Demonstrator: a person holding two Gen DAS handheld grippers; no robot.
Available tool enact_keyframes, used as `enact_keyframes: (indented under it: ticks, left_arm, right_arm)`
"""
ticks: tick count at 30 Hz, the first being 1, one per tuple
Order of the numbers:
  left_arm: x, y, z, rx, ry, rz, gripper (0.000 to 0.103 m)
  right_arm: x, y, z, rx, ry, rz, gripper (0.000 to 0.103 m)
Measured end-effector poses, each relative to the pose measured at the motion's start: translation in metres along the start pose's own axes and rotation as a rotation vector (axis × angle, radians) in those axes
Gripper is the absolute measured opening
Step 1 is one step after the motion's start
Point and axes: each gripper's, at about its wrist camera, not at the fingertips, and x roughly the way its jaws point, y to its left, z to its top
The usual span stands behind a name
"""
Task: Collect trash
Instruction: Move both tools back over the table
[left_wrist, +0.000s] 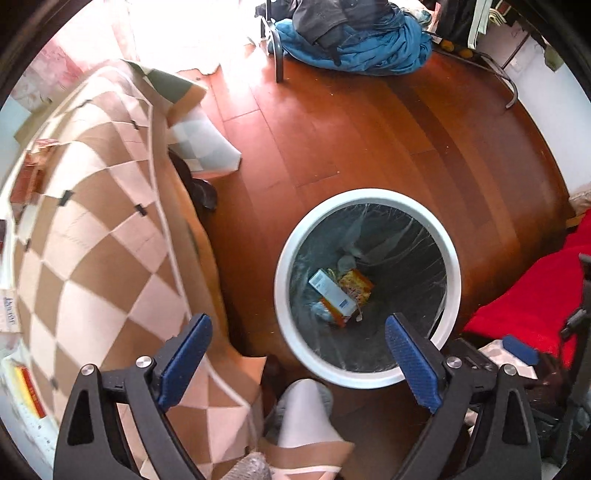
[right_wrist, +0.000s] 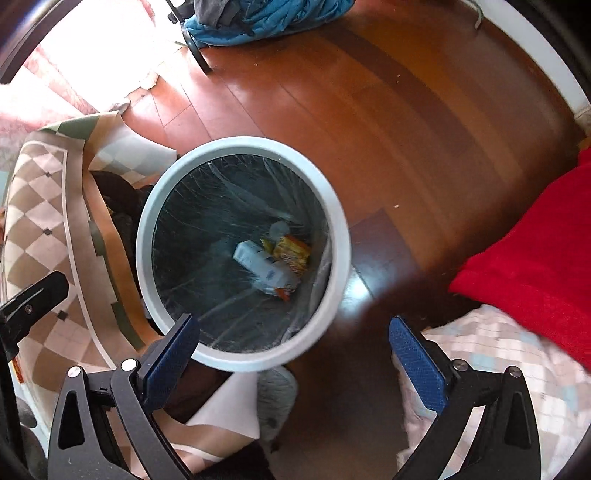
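Observation:
A round white trash bin (left_wrist: 454, 266) with a clear liner stands on the wooden floor. At its bottom lie a white carton (left_wrist: 330, 290) and an orange snack wrapper (left_wrist: 356, 286). My left gripper (left_wrist: 297, 325) hovers open above the bin's near rim, nothing between its blue pads. In the right wrist view the same bin (right_wrist: 341, 229) is left of centre, with the carton (right_wrist: 258, 264) and wrapper (right_wrist: 293, 251) inside. My right gripper (right_wrist: 291, 325) is open and empty above the bin's near right edge.
A table under a brown-and-cream checkered cloth (left_wrist: 92, 221) stands left of the bin, with boxes (left_wrist: 31, 177) on it. Red fabric (left_wrist: 532, 302) lies to the right. A blue garment (left_wrist: 354, 40) is heaped on a chair at the back. A slippered foot (left_wrist: 303, 410) stands near the bin.

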Motion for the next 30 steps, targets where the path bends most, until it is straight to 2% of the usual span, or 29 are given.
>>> enact_keyframes:
  ticks: [6,15,26,30]
  left_arm:
    - [-0.028,0.0,-0.009,0.002,-0.029,0.004,0.096]
    - [-0.09,0.01,-0.035,-0.002,-0.125,0.008,0.096]
    - [-0.189,0.04,-0.067,-0.031,-0.282,-0.05,0.096]
    - [-0.222,0.061,-0.083,-0.054,-0.325,-0.059,0.096]
  right_arm:
    - [-0.035,0.001,-0.01,0.008,-0.027,-0.004,0.103]
    - [-0.11,0.017,-0.042,-0.021,-0.109,-0.007,0.103]
    - [-0.23,0.058,-0.091,-0.023,-0.291,0.032,0.103]
    - [-0.269,0.081,-0.107,-0.023,-0.353,0.08,0.103]
